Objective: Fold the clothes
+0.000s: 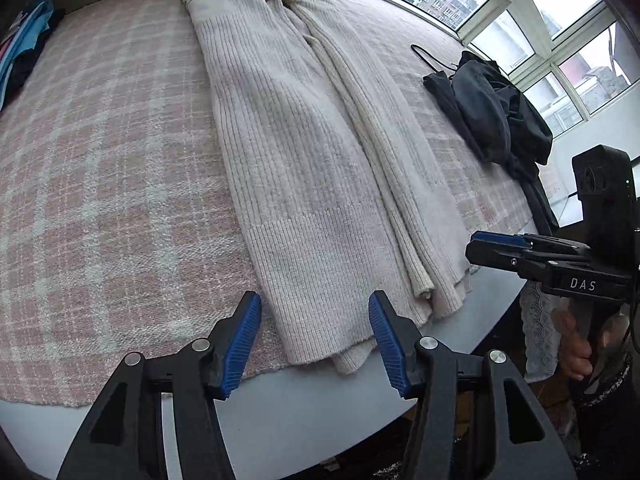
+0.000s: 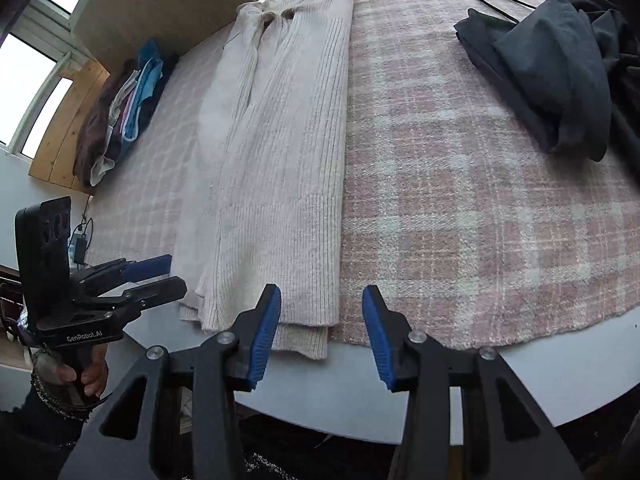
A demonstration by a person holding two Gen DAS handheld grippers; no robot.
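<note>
Left wrist view: cream knit garment [image 1: 304, 168], folded lengthwise on plaid blanket [image 1: 100, 184], hem at near edge; left gripper [image 1: 316, 340] and right gripper [image 2: 322, 330] open, empty, above hem; next, likely: pinch hem corners, fold away

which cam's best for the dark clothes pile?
Right wrist: the dark pile sits large at upper right, folds clear, though the frame edge cuts it. Left wrist shows the whole pile, but smaller, at the right by the window.
</note>
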